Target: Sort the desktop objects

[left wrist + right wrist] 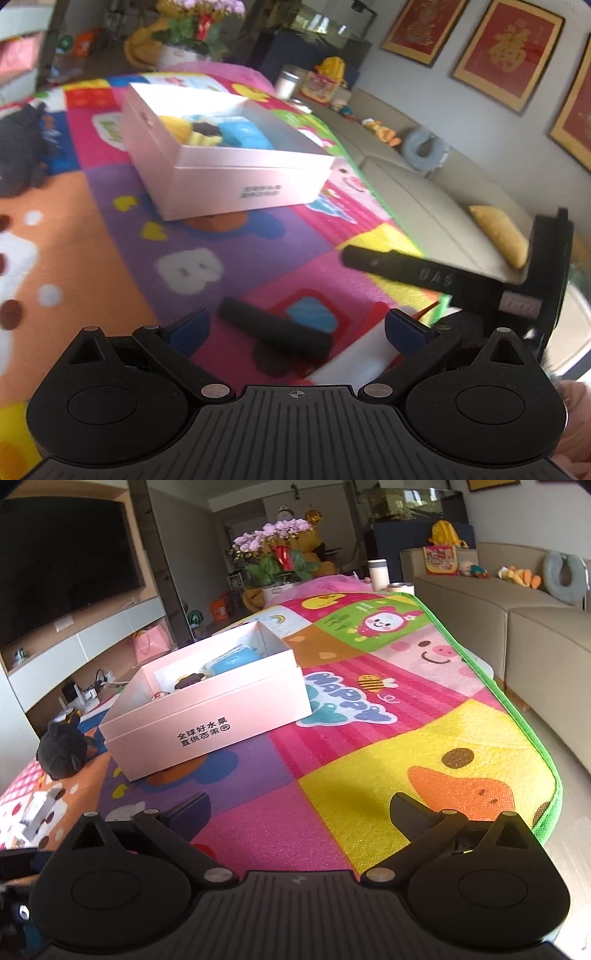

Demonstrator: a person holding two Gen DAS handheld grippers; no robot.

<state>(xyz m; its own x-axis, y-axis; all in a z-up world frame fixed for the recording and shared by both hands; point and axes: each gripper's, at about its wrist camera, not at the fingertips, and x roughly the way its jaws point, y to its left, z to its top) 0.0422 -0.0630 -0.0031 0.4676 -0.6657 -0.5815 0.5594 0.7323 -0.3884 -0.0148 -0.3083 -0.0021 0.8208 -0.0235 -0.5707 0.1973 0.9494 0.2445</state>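
only visible from the left wrist: one black cylinder (275,334) on the mat (122,236), lying between the spread-wide left gripper (295,328). right gripper (299,812) gaping too, holding nothing. one pink box (207,716) mid-mat, one dark plush (64,749) beside.

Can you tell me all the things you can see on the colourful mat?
Box: one, pink, open, middle of the mat.
Things in the box: several, yellow, dark and blue; too blurry to name.
Plush toy: one, black, left of the box.
Black stick-like thing: one, on the mat between the left fingers.
White block: one, on the mat just right of it.
Small white item: one, near left part of the mat.
Mat: one, many colours, green edge.
Left gripper: open.
Right gripper: open, holding nothing.
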